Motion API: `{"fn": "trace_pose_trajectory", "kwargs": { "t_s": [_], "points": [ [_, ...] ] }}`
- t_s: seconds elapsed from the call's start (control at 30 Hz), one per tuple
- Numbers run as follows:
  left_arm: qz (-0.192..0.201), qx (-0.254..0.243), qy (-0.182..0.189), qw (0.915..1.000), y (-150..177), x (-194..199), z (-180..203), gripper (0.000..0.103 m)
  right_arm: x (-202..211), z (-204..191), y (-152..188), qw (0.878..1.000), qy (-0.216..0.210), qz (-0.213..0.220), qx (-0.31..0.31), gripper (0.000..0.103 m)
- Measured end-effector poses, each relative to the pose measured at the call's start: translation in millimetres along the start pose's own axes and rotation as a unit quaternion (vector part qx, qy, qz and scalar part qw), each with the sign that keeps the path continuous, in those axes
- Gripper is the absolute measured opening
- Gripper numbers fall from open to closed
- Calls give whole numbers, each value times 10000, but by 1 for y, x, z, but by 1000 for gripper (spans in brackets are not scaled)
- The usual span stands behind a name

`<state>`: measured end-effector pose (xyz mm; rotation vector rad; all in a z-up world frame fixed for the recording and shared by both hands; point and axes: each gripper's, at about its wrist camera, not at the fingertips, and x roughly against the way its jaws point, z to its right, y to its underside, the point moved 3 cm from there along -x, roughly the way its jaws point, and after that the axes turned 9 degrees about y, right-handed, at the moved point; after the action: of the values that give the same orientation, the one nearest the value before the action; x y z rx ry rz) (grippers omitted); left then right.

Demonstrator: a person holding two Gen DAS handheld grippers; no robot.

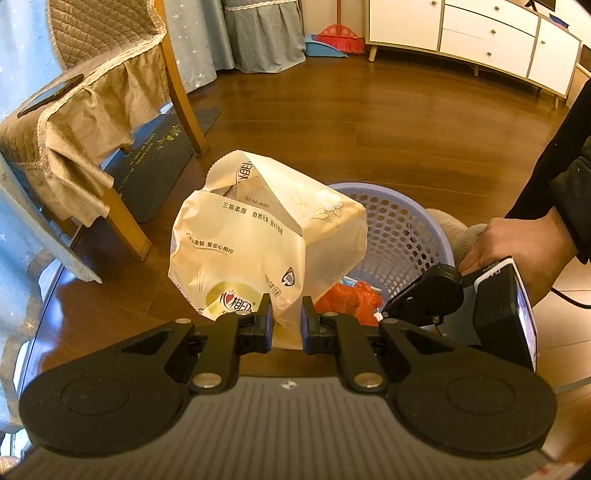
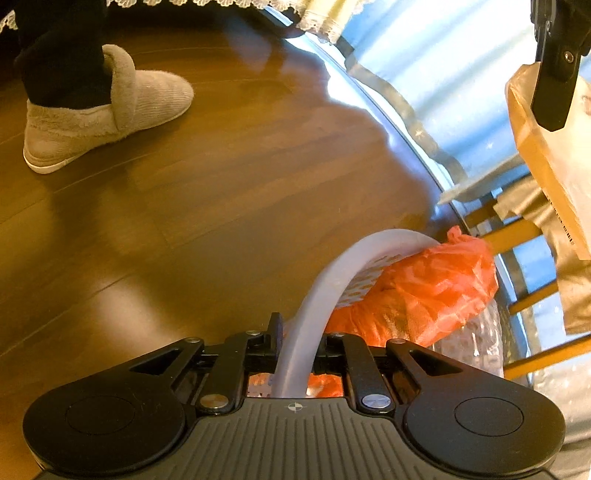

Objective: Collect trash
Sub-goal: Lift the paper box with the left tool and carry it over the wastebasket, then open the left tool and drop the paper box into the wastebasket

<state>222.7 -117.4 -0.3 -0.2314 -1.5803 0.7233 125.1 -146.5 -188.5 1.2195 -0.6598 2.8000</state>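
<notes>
Glossy wood floor point(image 1: 369, 122) (white sideboard point(image 1: 469, 33))

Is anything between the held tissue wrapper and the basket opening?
Nothing visible. The left gripper holds the tissue wrapper at the purple basket's near side; only an orange bag lies inside.

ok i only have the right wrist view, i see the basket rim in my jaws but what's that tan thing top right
Observer: An empty tissue wrapper, pinched at its lower edge by the left gripper.
Operator: is it over the basket
Observer: Partly. It hangs over the near left rim of the purple basket.
Operator: anything in there besides the orange bag
Observer: The orange bag lies at the bottom, with a small blue and white scrap beside it.
Operator: what's behind the basket
Observer: Bare wood floor, then a white cabinet.
</notes>
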Motion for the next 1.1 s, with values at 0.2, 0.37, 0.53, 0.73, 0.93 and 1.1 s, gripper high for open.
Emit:
{"fn": "trace_pose_trajectory", "kwargs": {
  "t_s": [0.2,0.37,0.53,0.73,0.93,1.1],
  "points": [
    [-42,-23,128,9999,-4,-4,5,11,5,1,0,9994,9,-193,-281,9],
    [-157,-80,308,9994,-7,-13,14,11,11,2,-1,9981,89,-256,-546,14],
    [-274,-163,431,9986,-9,-22,23,11,20,0,-3,9977,61,-247,-629,48],
    [-377,-252,554,9974,-14,-33,30,11,33,3,-2,9970,173,-257,-711,50],
    [-477,-360,685,9959,-26,-46,38,11,56,11,0,9955,307,-253,-855,51],
    [-539,-454,780,9945,-36,-59,45,13,82,15,5,9940,423,-223,-985,51]
  ]
}}
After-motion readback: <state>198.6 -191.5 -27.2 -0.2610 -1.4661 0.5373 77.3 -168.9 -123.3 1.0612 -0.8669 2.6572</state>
